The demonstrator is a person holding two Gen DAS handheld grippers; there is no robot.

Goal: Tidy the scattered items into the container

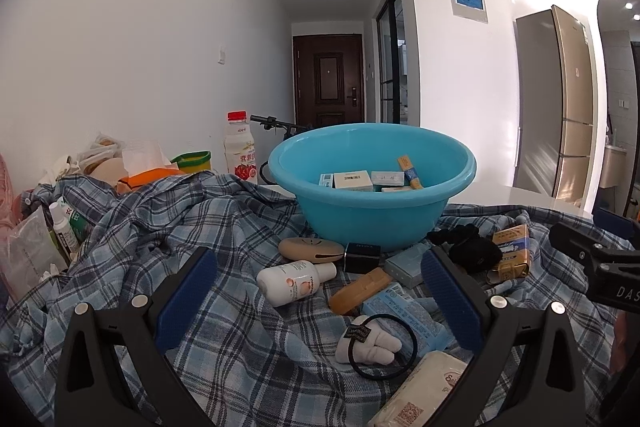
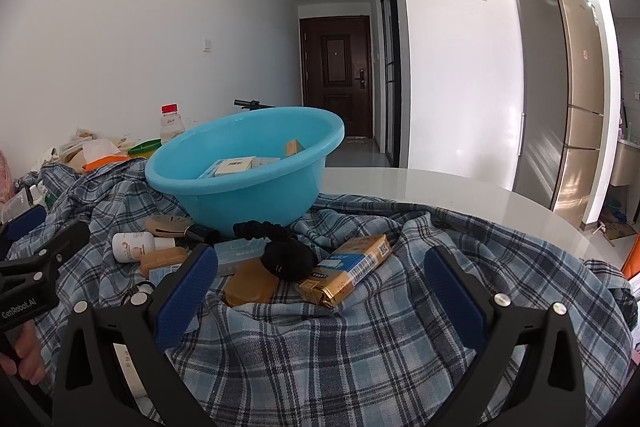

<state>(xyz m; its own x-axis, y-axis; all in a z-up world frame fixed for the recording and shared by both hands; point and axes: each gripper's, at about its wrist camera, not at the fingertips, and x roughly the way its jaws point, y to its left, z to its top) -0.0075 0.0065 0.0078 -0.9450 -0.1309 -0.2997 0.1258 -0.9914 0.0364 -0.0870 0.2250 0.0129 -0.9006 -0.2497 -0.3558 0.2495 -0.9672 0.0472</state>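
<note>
A light blue basin (image 1: 372, 215) stands on a plaid cloth (image 1: 224, 235) and holds several small boxes (image 1: 352, 181). In front of it lie a white bottle (image 1: 294, 281), a beige oval case (image 1: 310, 249), a small black box (image 1: 362, 257), an amber bar (image 1: 360, 291), a black hair tie (image 1: 380, 347) and a black scrunchie (image 1: 470, 247). My left gripper (image 1: 320, 267) stands open and empty around these items. My right gripper (image 2: 320, 259) is open too, low over the cloth, facing a gold packet (image 2: 352, 267), the scrunchie (image 2: 286, 255) and the basin (image 2: 244, 183).
A red-capped drink bottle (image 1: 240, 151), a green cup (image 1: 192, 161) and bags crowd the back left. The bare white table (image 2: 440, 191) shows to the right of the basin. A fridge (image 2: 568, 99) stands at the right. A hand (image 2: 24, 351) holds the left gripper's handle.
</note>
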